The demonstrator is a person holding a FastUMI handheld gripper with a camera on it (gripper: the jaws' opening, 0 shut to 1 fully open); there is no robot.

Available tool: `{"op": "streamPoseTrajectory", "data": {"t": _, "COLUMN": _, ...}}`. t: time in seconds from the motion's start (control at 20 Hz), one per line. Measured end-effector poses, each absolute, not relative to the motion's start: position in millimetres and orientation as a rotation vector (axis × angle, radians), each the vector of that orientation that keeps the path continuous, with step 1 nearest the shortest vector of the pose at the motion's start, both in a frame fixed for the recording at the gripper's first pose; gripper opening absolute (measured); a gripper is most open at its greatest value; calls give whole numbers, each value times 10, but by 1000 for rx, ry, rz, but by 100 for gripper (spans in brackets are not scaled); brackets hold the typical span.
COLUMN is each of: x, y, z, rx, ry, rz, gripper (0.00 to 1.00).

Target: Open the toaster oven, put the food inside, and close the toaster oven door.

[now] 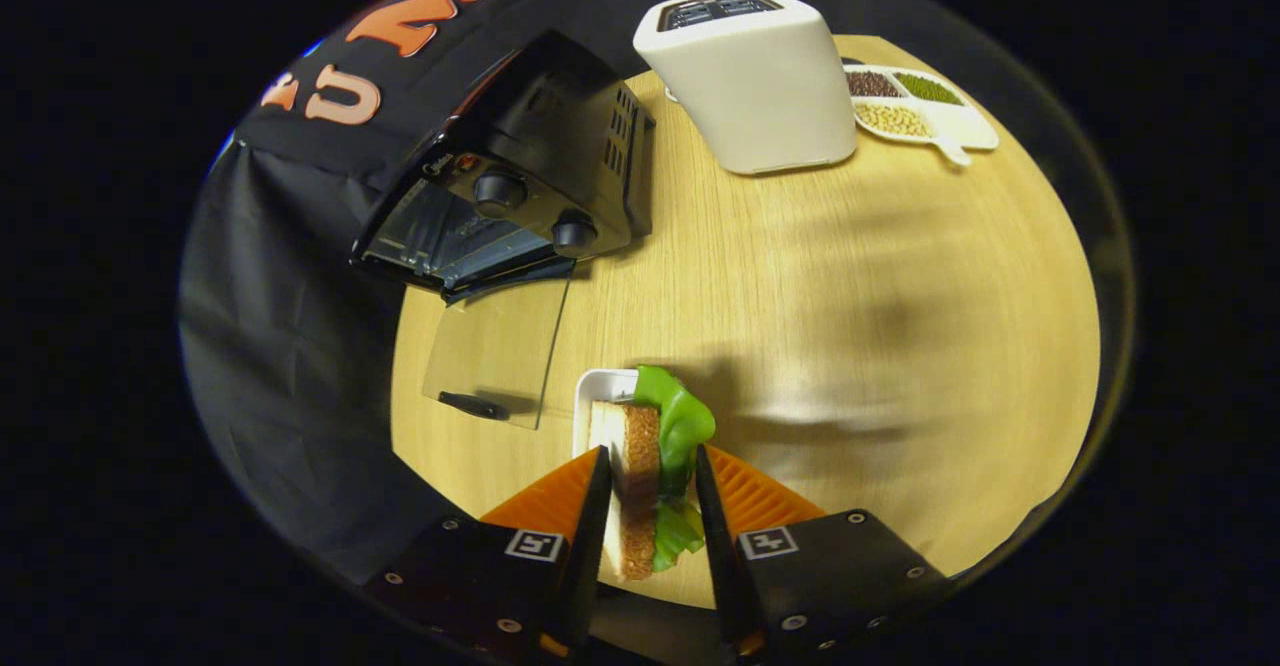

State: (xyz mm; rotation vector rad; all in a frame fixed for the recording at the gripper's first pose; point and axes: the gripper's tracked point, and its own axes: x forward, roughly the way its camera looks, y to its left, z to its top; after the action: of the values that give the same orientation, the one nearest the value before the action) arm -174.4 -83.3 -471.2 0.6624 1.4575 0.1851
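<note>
A black toaster oven [520, 181] stands on the round wooden table [850, 346], beyond and to the left of my fingers. Its glass door [497, 351] hangs open, flat over the table, handle at the near end. A sandwich [650, 466] of bread, a brown patty and green lettuce stands on edge between my fingers. My gripper [650, 461] is shut on it, both fingers pressing its sides. Just beyond the sandwich lies a small white plate [597, 391].
A white slot toaster [750, 81] stands far across the table. Beside it lies a white divided dish [925, 111] of beans and grains. Black cloth walls the booth behind the oven and to the left.
</note>
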Motion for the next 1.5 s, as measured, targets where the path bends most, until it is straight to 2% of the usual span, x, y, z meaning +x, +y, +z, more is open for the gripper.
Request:
{"op": "streamPoseTrajectory", "data": {"t": 0.15, "x": -1738, "y": -819, "z": -4660, "rx": 681, "ry": 1446, "rz": 183, "gripper": 33}}
{"op": "streamPoseTrajectory", "data": {"t": 0.3, "x": -1715, "y": -821, "z": -4528, "rx": 663, "ry": 1407, "rz": 138, "gripper": 28}}
{"op": "streamPoseTrajectory", "data": {"t": 0.6, "x": -1513, "y": -723, "z": -4033, "rx": 730, "ry": 1252, "rz": 15, "gripper": 27}}
{"op": "streamPoseTrajectory", "data": {"t": 0.85, "x": -1215, "y": -270, "z": -3739, "rx": 836, "ry": 1134, "rz": -22, "gripper": 27}}
{"op": "streamPoseTrajectory", "data": {"t": 1.2, "x": -649, "y": 591, "z": -3766, "rx": 968, "ry": 1046, "rz": -28, "gripper": 27}}
{"op": "streamPoseTrajectory", "data": {"t": 1.5, "x": -267, "y": 1031, "z": -3943, "rx": 1109, "ry": 926, "rz": -148, "gripper": 27}}
